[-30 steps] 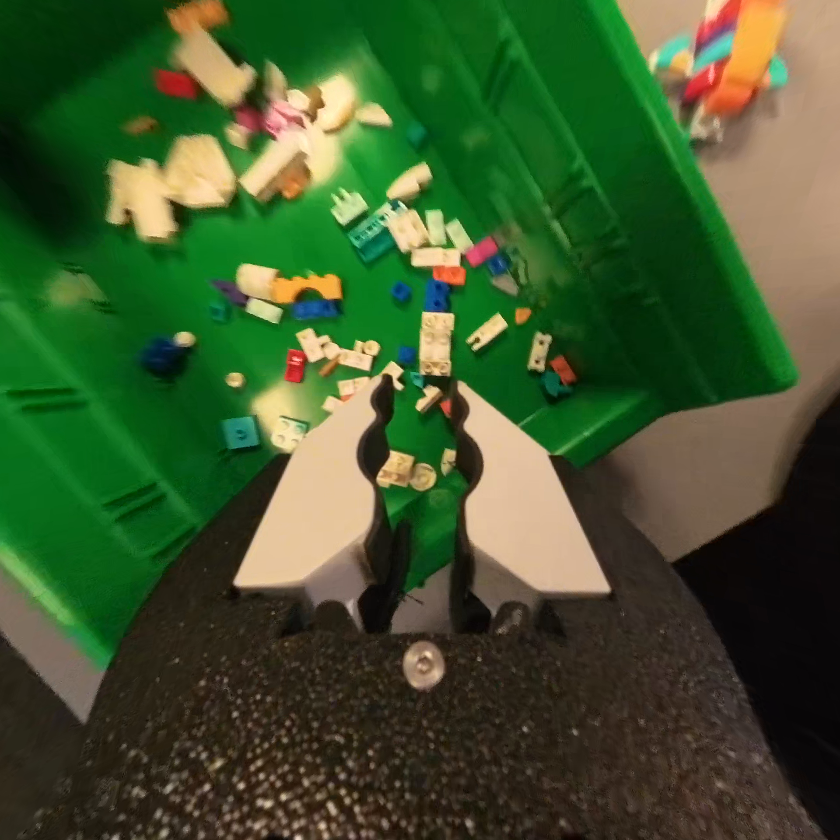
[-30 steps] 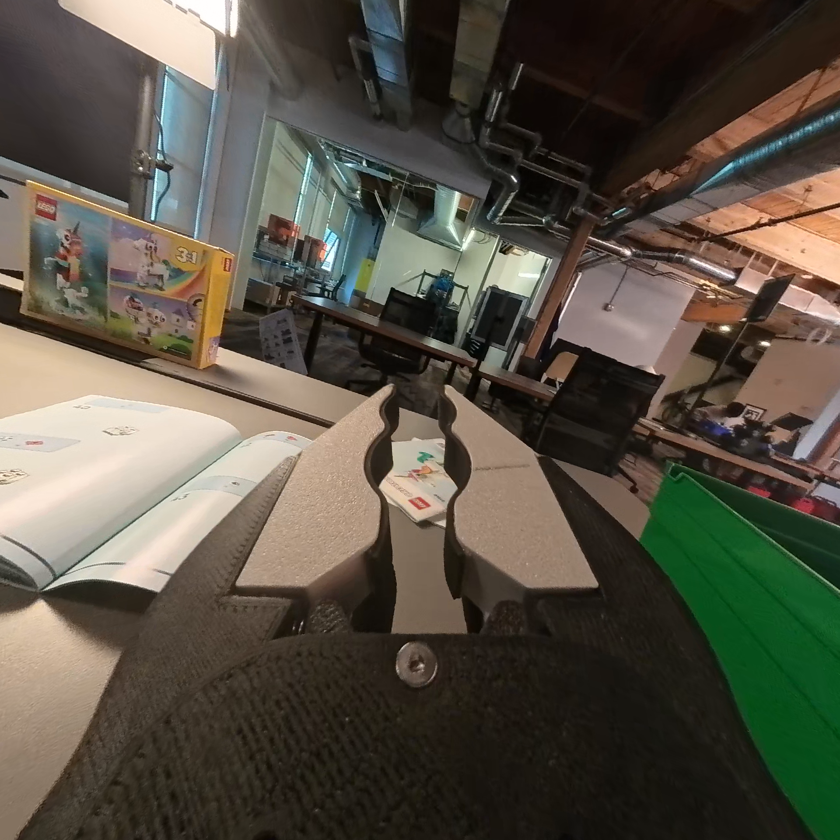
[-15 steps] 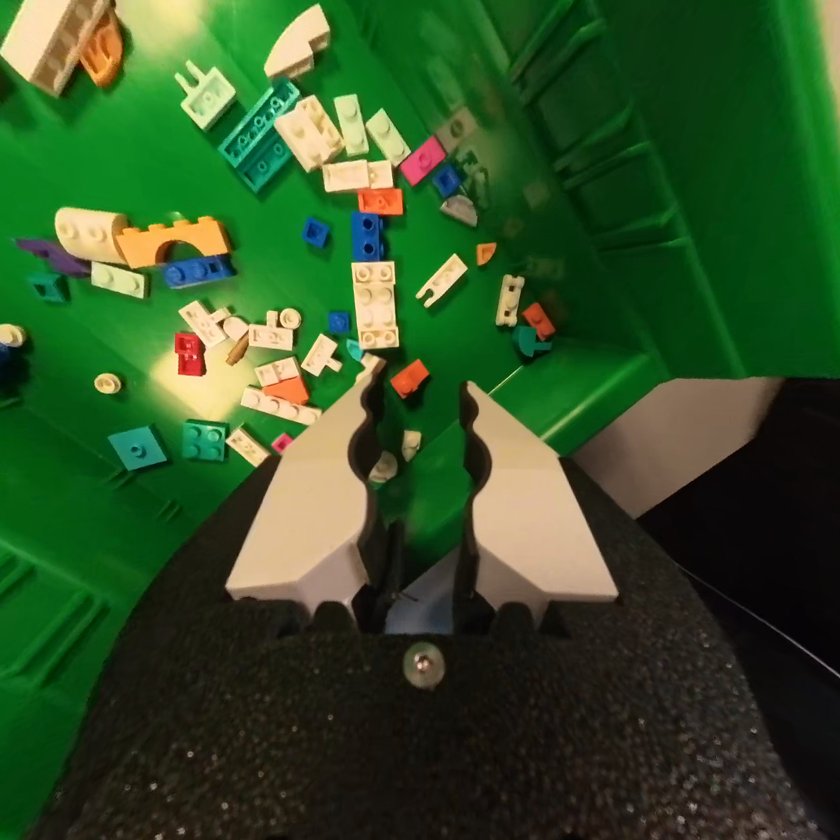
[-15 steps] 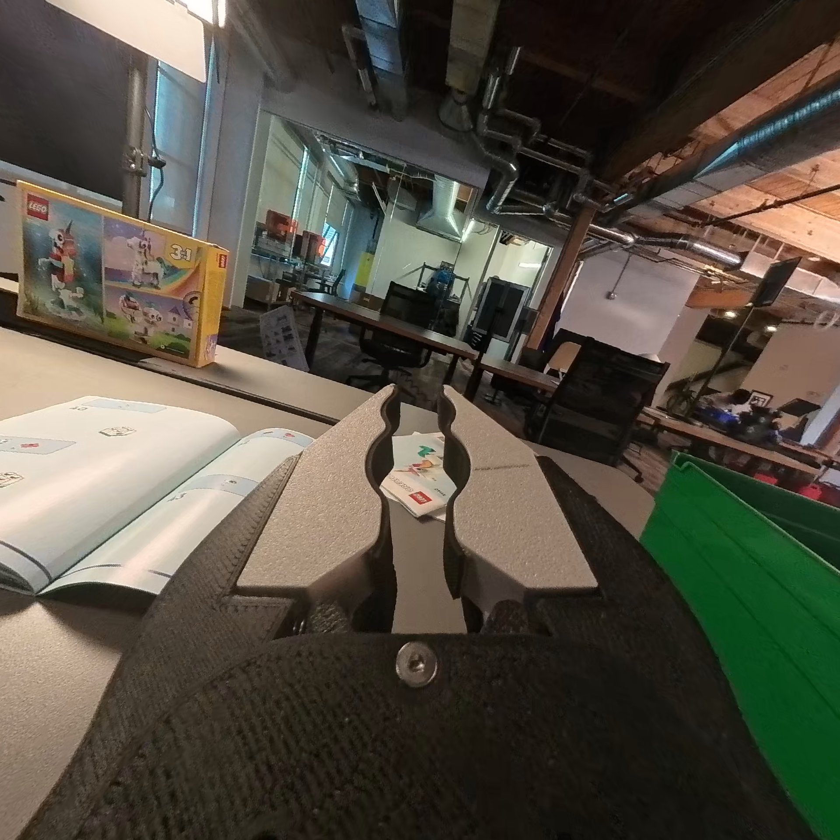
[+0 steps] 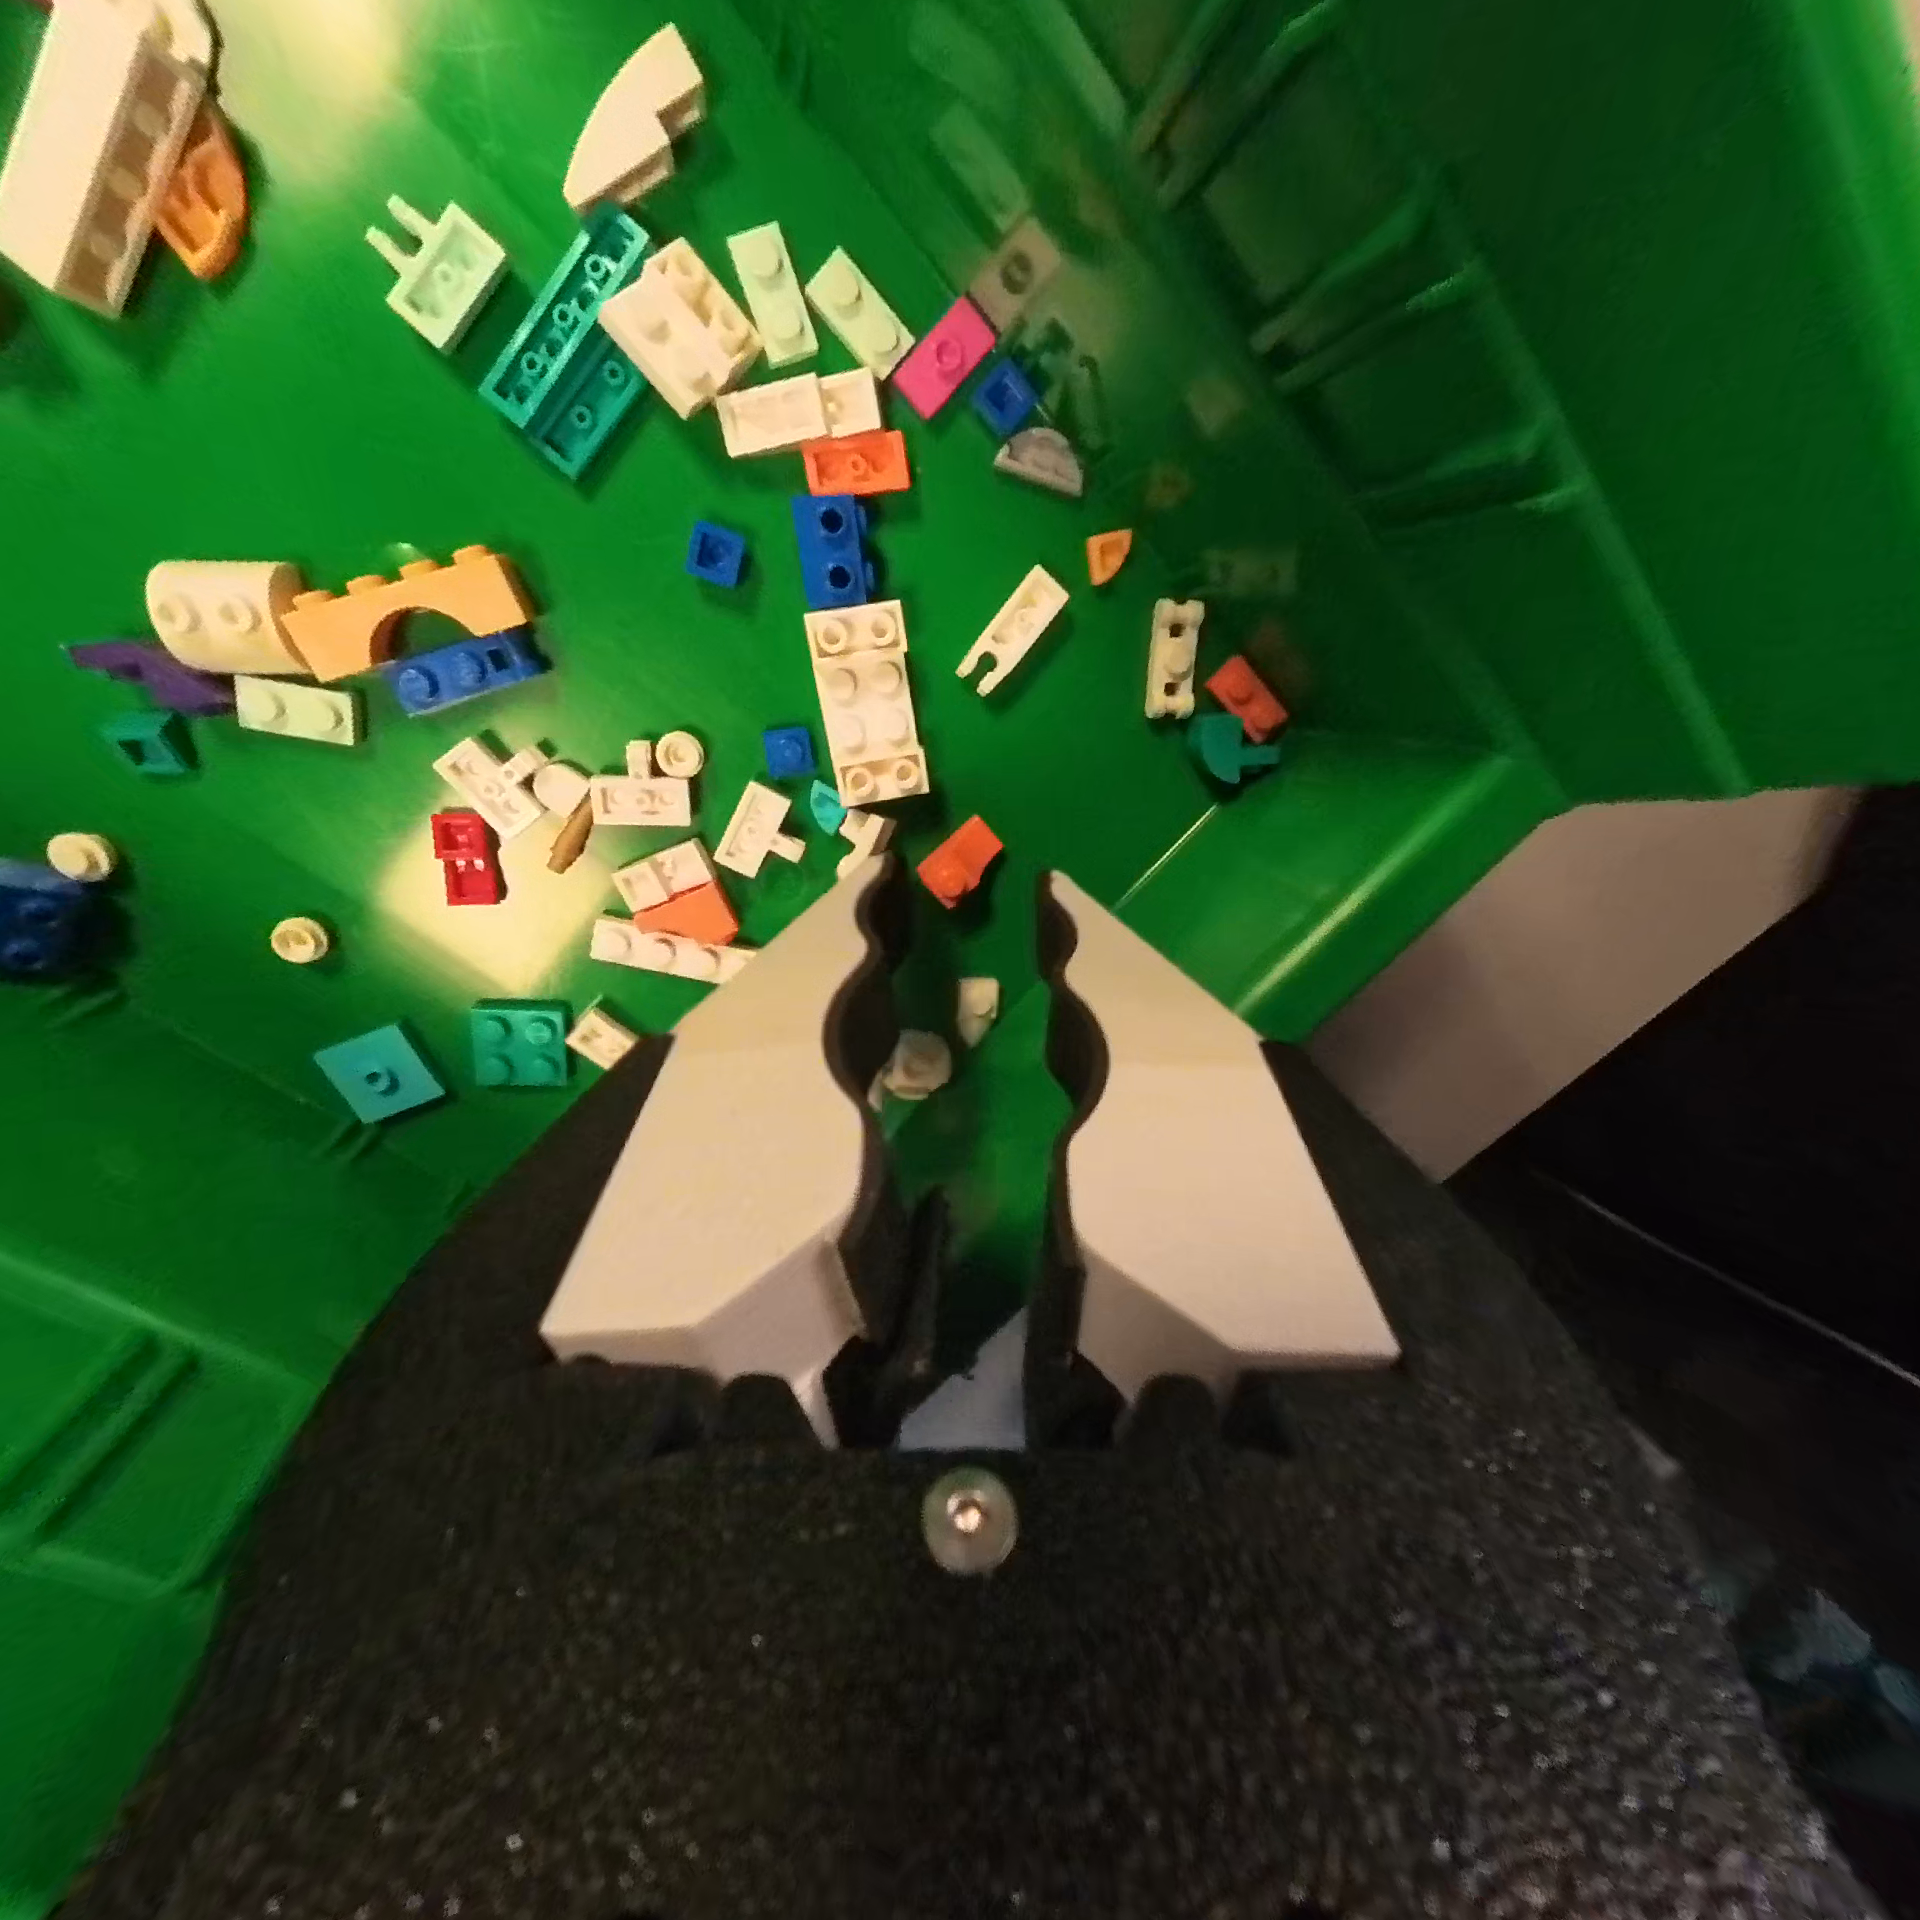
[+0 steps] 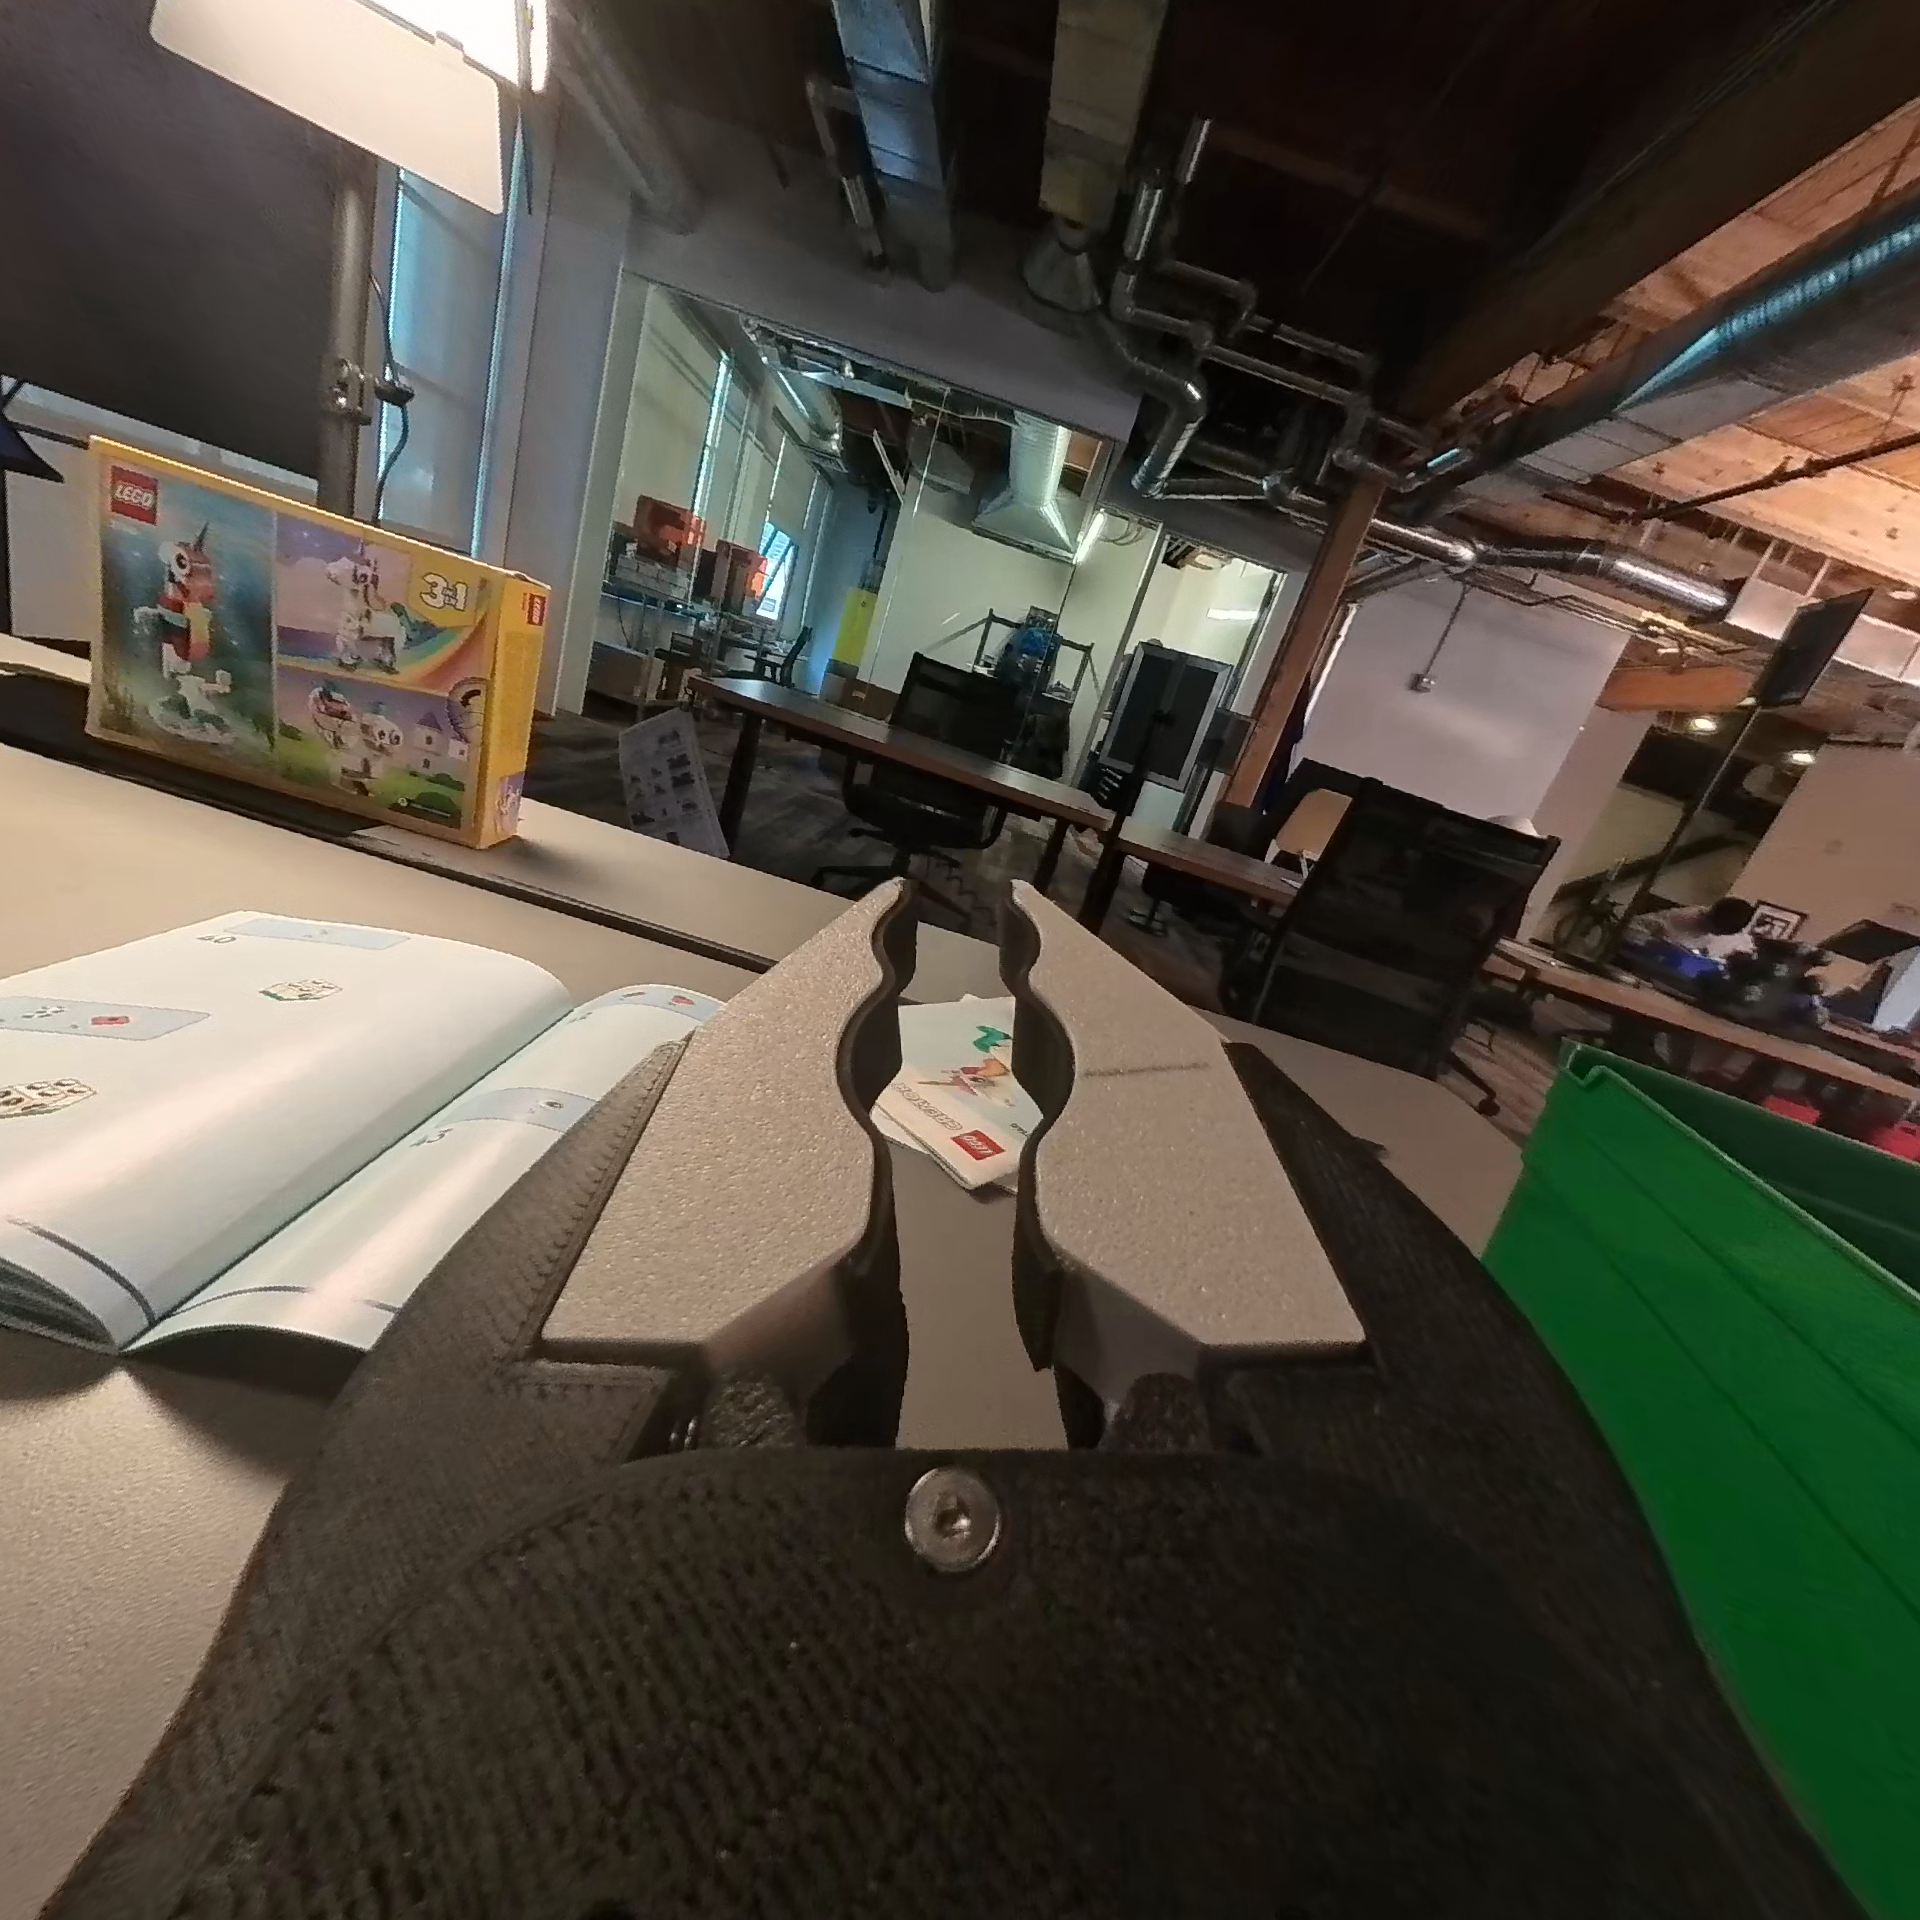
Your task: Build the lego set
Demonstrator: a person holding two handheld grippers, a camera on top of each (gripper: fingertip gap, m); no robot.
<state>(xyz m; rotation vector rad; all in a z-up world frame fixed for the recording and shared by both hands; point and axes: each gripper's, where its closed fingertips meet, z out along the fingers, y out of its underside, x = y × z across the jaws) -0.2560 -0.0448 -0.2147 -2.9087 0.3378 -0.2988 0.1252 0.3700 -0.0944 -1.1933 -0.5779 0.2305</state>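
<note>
Orange brick (image 5: 958, 869) lies just beyond the open left tool (image 5: 966, 883).

A bright green bin (image 5: 1558, 312) is strewn with bricks: a white plate (image 5: 868, 701), a blue brick (image 5: 831, 551), an orange piece (image 5: 958, 860), a magenta tile (image 5: 942, 355), a teal plate (image 5: 566, 353) and a red piece (image 5: 465, 857). A yellow box (image 6: 301, 655) and a pale blue booklet (image 6: 239, 1101) are seen on a grey table (image 6: 156, 1558).
</note>
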